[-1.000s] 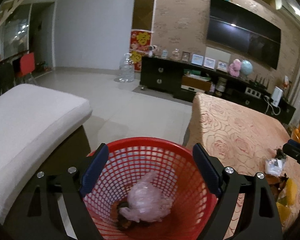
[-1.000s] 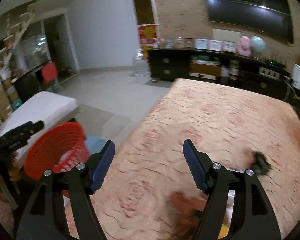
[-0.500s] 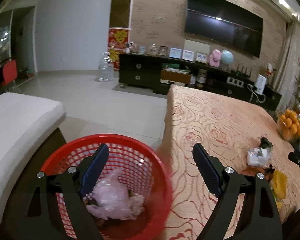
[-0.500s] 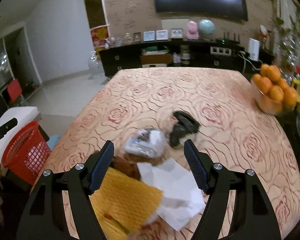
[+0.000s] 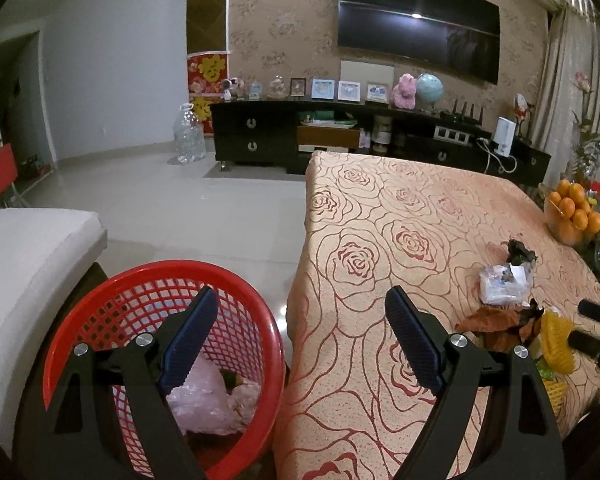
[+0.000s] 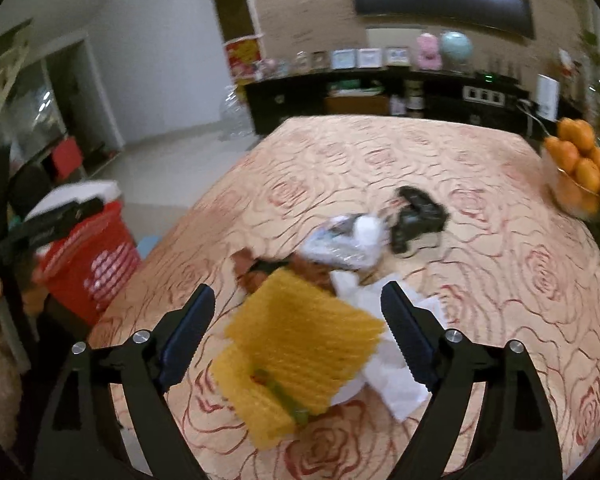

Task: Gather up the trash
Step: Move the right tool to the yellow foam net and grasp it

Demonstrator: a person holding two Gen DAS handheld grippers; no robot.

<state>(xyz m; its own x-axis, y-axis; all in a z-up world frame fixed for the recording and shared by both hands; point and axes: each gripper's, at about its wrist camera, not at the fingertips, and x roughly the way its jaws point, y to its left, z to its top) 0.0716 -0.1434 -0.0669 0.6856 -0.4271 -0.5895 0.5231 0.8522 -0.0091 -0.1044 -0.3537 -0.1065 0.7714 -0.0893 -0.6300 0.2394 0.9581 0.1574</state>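
My left gripper (image 5: pixel 296 336) hangs with its jaws wide apart and nothing between them, straddling the gap between the red basket (image 5: pixel 112 292) and the near-left corner of the surface (image 5: pixel 380 208). The basket stands on the floor just beside that left edge, with a crumpled pinkish plastic bag (image 5: pixel 208 400) and some darker scraps lying in its bottom.

My right gripper (image 6: pixel 298 312) points down at the trash heap near the front edge of the surface. Its jaws have just been opening and now stand apart, with the yellow foam netting (image 6: pixel 300 344) lying between them on the cloth; the pads do not press on it. A green scrap (image 6: pixel 284 396) sits in the fold of the netting. White tissue paper (image 6: pixel 392 380) spreads out under and beside the netting toward the right jaw. Behind it lie brown wrappers (image 6: pixel 260 276), then a clear plastic packet (image 6: pixel 344 240), then a black crumpled item (image 6: pixel 418 216) touching or just beside the packet. A bowl of oranges (image 6: pixel 580 168) stands at the right edge, well apart from the heap.
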